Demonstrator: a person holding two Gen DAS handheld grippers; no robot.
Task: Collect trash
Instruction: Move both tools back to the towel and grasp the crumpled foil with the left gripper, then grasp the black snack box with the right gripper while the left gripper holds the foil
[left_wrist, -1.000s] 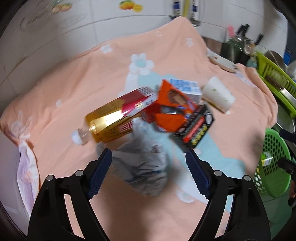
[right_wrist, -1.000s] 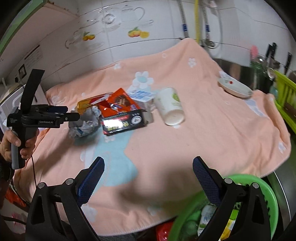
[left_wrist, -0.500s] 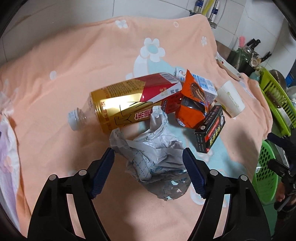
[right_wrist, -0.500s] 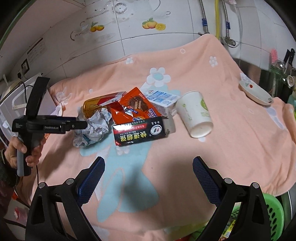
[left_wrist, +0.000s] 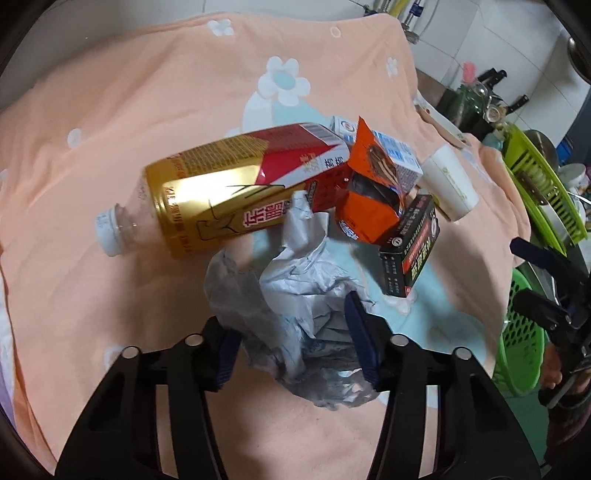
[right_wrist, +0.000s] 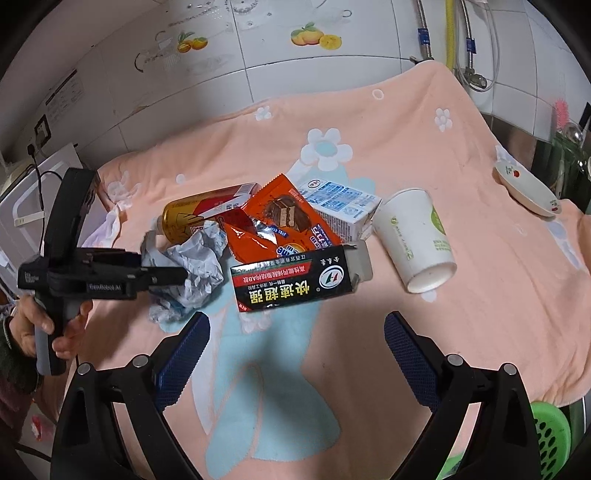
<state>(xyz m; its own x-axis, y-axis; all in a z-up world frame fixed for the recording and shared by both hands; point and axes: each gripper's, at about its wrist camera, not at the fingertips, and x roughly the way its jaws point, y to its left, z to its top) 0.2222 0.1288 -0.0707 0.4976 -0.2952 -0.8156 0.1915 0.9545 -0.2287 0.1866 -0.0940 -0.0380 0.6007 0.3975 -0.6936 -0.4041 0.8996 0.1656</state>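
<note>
Trash lies in one heap on the desk, which is covered by a peach towel (right_wrist: 424, 155). The crumpled paper (left_wrist: 295, 306) sits between the fingers of the left gripper (left_wrist: 295, 343); the jaws are closing around it, and the blue pads already seem to touch its two sides. Just beyond this gripper lies a gold and red bottle (left_wrist: 229, 188) on its side, cap to the left, touching the paper. Ahead and to the right are an orange wrapper (left_wrist: 369, 206), a milk carton (left_wrist: 400, 155), a black box (left_wrist: 410, 247) and a fallen paper cup (left_wrist: 450, 184), all close together. To the left of the gripper the towel is bare and gives free room.

The right gripper (right_wrist: 295, 350) stands wide open and holds nothing, above bare towel on the near side of the black box. Behind and below it, past the towel's near edge, a green basket (right_wrist: 550, 424) shows. A hand (right_wrist: 40, 325) holds the left gripper's handle.
</note>
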